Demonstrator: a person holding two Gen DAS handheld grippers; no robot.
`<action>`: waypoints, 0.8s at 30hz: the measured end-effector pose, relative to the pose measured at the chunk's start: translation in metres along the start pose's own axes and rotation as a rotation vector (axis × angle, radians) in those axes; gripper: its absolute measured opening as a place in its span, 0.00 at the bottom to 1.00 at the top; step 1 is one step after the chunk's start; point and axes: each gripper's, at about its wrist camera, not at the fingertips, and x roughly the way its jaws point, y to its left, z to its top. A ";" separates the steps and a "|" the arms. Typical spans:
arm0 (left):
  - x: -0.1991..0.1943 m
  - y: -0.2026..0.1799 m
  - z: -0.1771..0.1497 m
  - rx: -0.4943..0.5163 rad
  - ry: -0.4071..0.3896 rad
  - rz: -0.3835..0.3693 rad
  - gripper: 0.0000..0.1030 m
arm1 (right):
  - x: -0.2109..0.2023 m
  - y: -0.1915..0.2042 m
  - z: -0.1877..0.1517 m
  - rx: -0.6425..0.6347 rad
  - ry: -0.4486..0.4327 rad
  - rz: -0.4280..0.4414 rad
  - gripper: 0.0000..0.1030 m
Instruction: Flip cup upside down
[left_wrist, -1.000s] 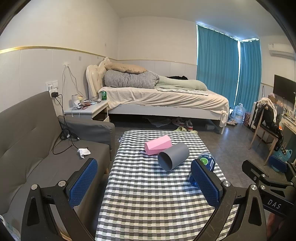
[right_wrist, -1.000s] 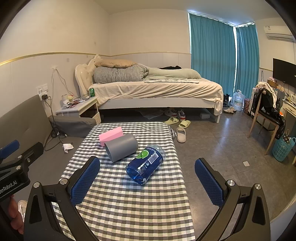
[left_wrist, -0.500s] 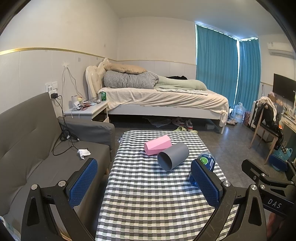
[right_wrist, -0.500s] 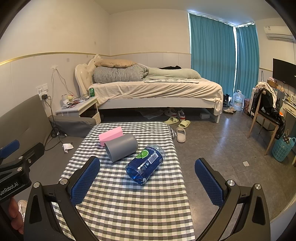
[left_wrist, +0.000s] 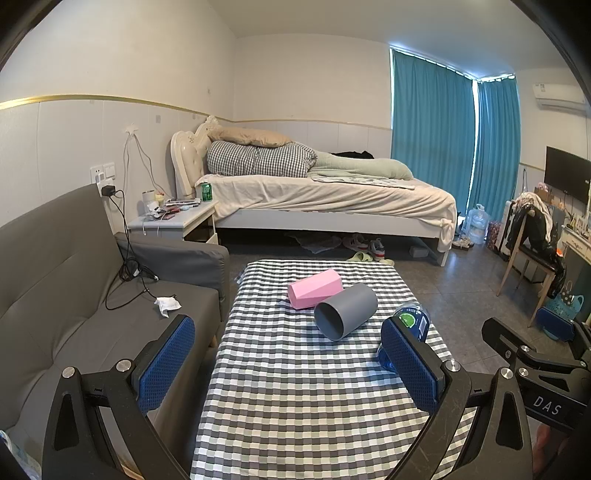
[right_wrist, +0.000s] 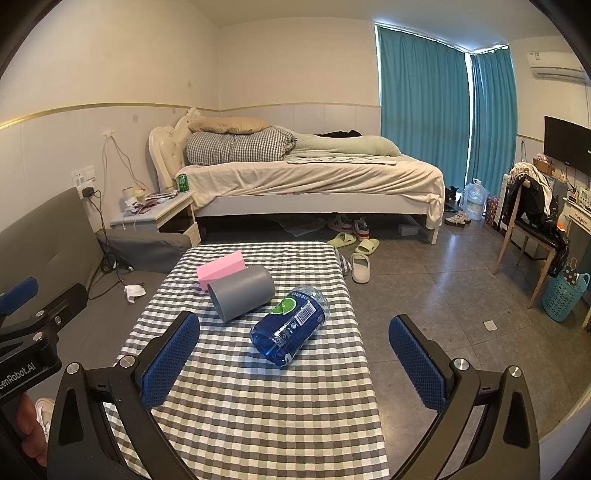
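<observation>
A grey cup (left_wrist: 346, 311) (right_wrist: 241, 292) lies on its side on the checked table (left_wrist: 295, 398) (right_wrist: 258, 406), its mouth turned toward me. It touches a pink block (left_wrist: 314, 288) (right_wrist: 221, 268) behind it. My left gripper (left_wrist: 288, 363) hangs open above the near part of the table, well short of the cup, with nothing between its blue pads. My right gripper (right_wrist: 293, 358) is open too, over the table's right side, with a blue bottle ahead of it. Part of the right gripper's body shows at the left wrist view's right edge.
A blue plastic bottle (right_wrist: 290, 330) (left_wrist: 410, 326) lies on its side just right of the cup. A grey sofa (left_wrist: 74, 302) runs along the table's left. Beyond are a bed (left_wrist: 325, 199), a nightstand (left_wrist: 173, 221), slippers (right_wrist: 360, 266) on the floor and a chair (right_wrist: 532, 236) at the right.
</observation>
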 end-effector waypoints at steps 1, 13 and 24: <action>0.000 -0.001 0.000 0.001 0.000 0.000 1.00 | 0.000 0.000 0.000 -0.001 0.000 -0.001 1.00; 0.000 -0.001 -0.001 0.003 -0.001 0.000 1.00 | 0.001 0.000 0.000 -0.001 0.002 -0.002 1.00; 0.037 0.012 -0.008 -0.012 0.051 0.034 1.00 | 0.028 0.002 -0.009 0.013 0.053 -0.043 1.00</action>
